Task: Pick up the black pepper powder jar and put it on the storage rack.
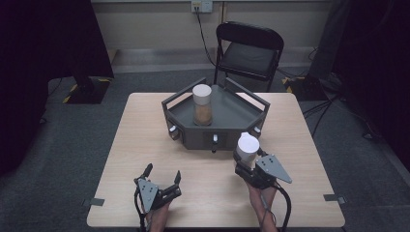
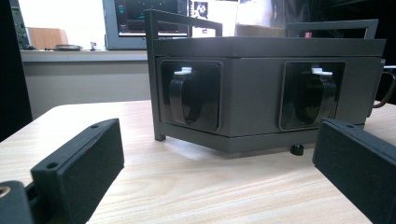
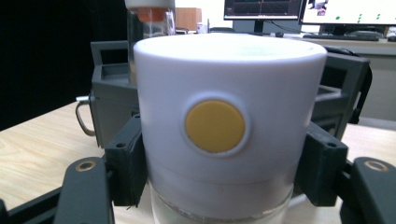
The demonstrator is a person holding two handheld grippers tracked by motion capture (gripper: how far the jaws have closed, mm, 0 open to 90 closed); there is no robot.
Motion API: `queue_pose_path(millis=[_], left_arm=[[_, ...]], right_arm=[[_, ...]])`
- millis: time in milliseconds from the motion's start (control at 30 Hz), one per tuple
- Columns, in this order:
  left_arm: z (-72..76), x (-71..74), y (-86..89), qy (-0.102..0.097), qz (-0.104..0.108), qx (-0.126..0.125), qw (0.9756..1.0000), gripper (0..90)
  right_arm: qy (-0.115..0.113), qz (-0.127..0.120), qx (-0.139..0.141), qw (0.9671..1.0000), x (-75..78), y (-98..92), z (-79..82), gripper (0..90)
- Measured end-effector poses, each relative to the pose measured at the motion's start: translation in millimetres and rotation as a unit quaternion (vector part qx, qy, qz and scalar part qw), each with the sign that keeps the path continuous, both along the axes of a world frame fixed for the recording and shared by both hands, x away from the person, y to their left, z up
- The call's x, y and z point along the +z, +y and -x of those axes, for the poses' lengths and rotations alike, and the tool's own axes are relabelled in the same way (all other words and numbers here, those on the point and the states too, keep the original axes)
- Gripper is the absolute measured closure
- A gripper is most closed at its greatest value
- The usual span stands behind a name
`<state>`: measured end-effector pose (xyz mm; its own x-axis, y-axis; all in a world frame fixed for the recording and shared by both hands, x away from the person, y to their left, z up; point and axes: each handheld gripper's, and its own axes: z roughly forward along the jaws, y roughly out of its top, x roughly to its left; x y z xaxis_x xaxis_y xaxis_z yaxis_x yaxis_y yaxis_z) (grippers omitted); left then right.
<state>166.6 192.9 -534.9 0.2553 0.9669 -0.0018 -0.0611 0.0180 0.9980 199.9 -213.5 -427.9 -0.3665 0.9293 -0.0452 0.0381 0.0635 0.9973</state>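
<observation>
A glass jar with a white lid [image 1: 248,147] is held upright just above the table, in front of the right corner of a dark grey tray stand [image 1: 233,105]. My right gripper [image 1: 247,162] is shut on it. In the right gripper view the lid [image 3: 224,84] has a yellow round button, and the jaws of the right gripper [image 3: 219,156] press on both sides below it. A second jar [image 1: 202,104], white-lidded with brown contents, stands on the stand. My left gripper [image 1: 163,171] rests open near the table's front edge, nothing between its fingers, facing the stand's front [image 2: 252,88].
The stand's front faces carry recessed black latches with white tabs [image 2: 184,95]; raised handle bars run along its sides. A black folding chair [image 1: 249,53] stands behind the wooden table [image 1: 140,140]. Bare tabletop lies left and right of the stand.
</observation>
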Motion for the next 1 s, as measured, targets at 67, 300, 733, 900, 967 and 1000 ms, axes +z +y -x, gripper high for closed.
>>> queue_pose_path(millis=[67,300,733,900,967,1000], left_arm=[[0.0,0.0,0.0,0.000,0.000,0.000,1.0000,1.3],[0.0,0.0,0.0,0.000,0.000,0.000,1.0000,1.2],[0.0,0.1,0.0,0.000,0.000,0.000,1.0000,1.2],[0.0,0.1,0.0,0.000,0.000,0.000,1.0000,1.2],[0.0,0.2,0.0,0.000,0.000,0.000,1.0000,1.3],[0.0,0.2,0.0,0.000,0.000,0.000,1.0000,1.3]], right_arm=[[-0.001,0.002,0.003,1.0000,4.6,0.3,-3.3,30.3],[-0.007,0.007,0.011,0.9999,21.7,3.9,-13.3,30.3],[-0.020,0.012,0.019,0.9995,54.1,11.2,-26.4,30.3],[-0.025,0.002,0.021,0.9995,67.4,9.6,-33.5,30.3],[-0.026,0.003,0.019,0.9995,71.6,10.5,-36.3,30.3],[-0.025,0.000,0.019,0.9995,73.2,10.2,-38.4,30.3]])
